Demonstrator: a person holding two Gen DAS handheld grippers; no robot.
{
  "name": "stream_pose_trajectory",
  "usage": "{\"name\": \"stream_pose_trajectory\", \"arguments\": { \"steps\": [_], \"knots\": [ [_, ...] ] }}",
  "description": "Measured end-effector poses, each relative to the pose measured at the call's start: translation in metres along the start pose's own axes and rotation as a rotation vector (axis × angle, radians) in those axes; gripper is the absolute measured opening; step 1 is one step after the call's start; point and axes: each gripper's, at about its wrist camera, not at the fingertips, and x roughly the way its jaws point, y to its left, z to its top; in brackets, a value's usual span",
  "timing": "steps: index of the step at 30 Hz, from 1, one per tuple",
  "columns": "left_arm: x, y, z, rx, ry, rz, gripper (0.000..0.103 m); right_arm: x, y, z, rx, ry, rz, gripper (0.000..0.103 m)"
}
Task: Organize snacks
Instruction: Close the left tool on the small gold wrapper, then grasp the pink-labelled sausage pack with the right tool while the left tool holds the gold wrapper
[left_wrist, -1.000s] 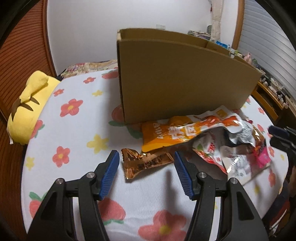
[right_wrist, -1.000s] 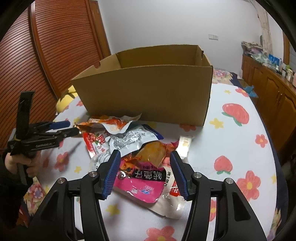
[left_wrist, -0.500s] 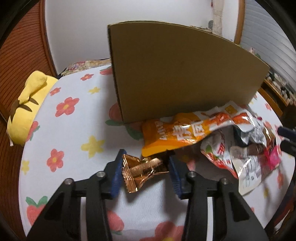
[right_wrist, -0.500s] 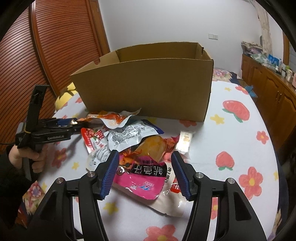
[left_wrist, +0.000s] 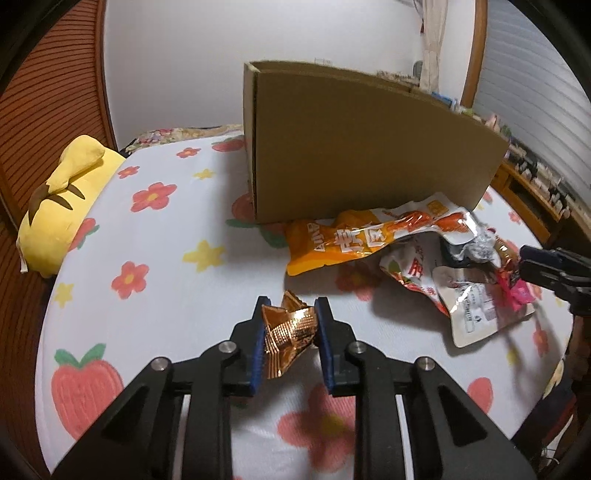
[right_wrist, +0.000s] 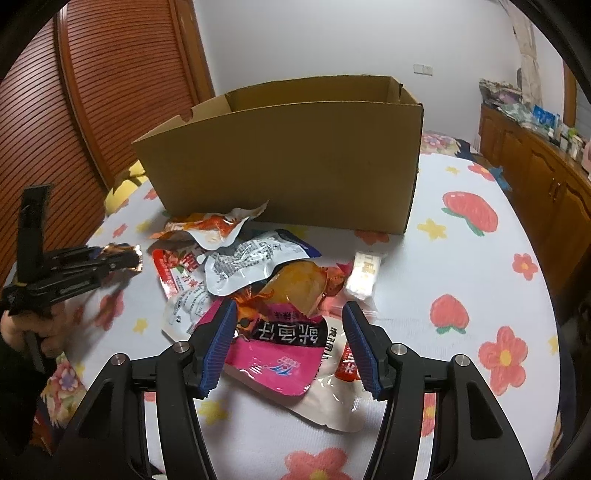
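Copper snack wrapper (left_wrist: 290, 334) crumples as the left gripper (left_wrist: 290, 338) closes on it; only the right view shows the box (right_wrist: 295, 155) interior

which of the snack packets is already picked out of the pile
The small crinkled copper-gold foil packet, squeezed between the closing left gripper pads, apart from the heap by the cardboard box.

White tablecloth (left_wrist: 166, 295) is covered in red flowers, yellow stars and pinkish strawberries with green tops. Box (right_wrist: 295, 162) is plain brown cardboard. Wrapper (left_wrist: 290, 332) is shiny copper-gold foil, pads (left_wrist: 258, 347) are blue on black arms. There's an orange bag (left_wrist: 354, 240), a hot pink pouch (right_wrist: 280, 354) with a black band, and a yellow plush (left_wrist: 62, 199) with brown stripes.
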Motion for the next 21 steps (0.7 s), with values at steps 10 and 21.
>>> {"name": "stream_pose_trajectory", "arguments": {
  "steps": [10,21],
  "knots": [
    [-0.003,0.003,-0.004,-0.018,-0.041,-0.011,0.023,0.008,0.001,0.007,-0.015,0.003,-0.022,0.059],
    [-0.002,-0.001,-0.006,-0.007,-0.035,0.008,0.023,0.028,-0.001,0.024,-0.040,0.059,-0.068,0.057]
  ]
}}
